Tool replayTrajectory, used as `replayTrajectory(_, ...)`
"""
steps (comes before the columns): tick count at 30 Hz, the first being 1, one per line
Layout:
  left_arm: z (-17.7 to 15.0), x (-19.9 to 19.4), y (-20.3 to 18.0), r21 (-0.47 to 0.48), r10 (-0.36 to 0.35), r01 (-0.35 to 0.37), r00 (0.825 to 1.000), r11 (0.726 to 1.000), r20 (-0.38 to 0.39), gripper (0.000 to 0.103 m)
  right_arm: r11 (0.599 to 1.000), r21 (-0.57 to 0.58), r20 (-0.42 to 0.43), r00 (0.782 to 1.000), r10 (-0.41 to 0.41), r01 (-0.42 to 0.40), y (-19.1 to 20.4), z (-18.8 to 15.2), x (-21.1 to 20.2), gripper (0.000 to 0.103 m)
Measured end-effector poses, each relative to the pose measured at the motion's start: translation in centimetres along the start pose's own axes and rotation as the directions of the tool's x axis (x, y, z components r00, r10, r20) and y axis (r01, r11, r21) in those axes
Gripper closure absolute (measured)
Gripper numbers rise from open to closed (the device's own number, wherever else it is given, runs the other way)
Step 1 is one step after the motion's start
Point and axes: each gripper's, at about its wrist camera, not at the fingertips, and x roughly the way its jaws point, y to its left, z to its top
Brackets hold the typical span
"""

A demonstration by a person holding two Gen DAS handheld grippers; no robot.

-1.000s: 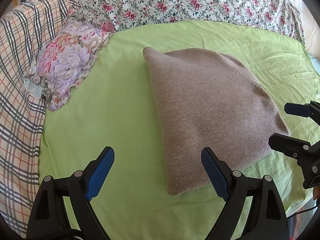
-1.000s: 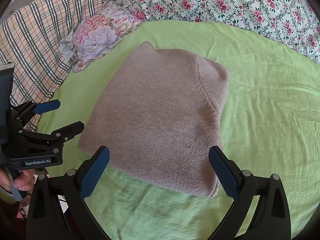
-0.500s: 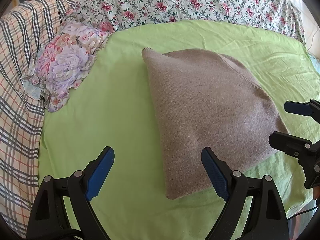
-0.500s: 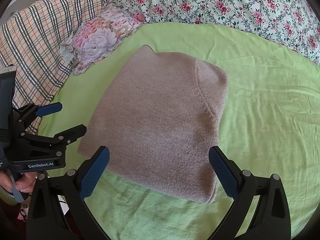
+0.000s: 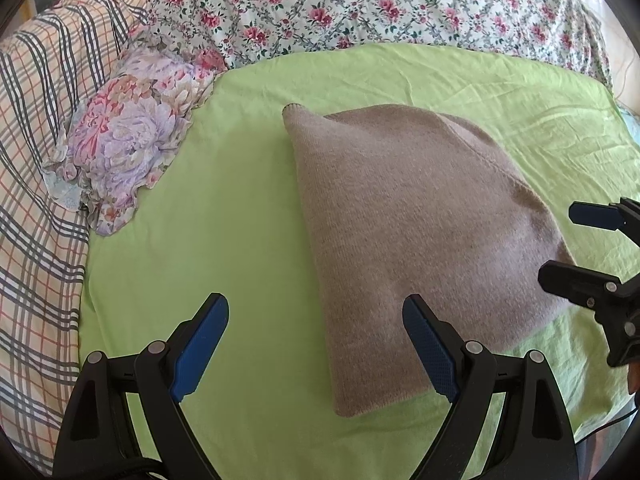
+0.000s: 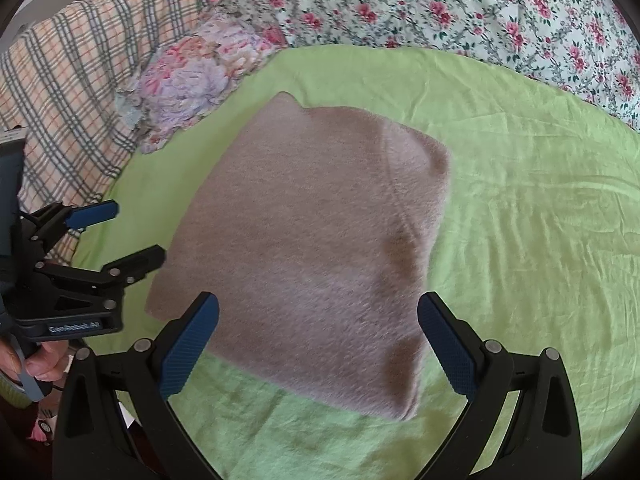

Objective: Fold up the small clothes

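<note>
Nearest, left gripper hovers over green sheet, jaws spread wide, nothing held; right gripper likewise released, above near edge of knit garment. Garment lies flat mid-sheet as compact folded bundle, likely finished, hence both tools clear of it. Beyond: floral cushion, plaid blanket, flowered quilt bordering workspace.

Left gripper: black plastic frame with two angled fingers, each faced with a blue textured pad and pinned by silver screws. Right gripper: identical black frame, blue pads, silver screws. Seen from the right wrist, the left gripper's side bears white "GenRobot.AI" lettering.
</note>
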Motion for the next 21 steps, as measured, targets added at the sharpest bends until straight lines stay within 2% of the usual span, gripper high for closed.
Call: replayTrajectory(21,1.6,1.5,0.0,-0.008,0.004,-0.004,1.000,1.000,-0.007,0.014,0.999,0.039,0.009,1.000,0.018,-0.019,-1.5,0.7,0.7,0.003)
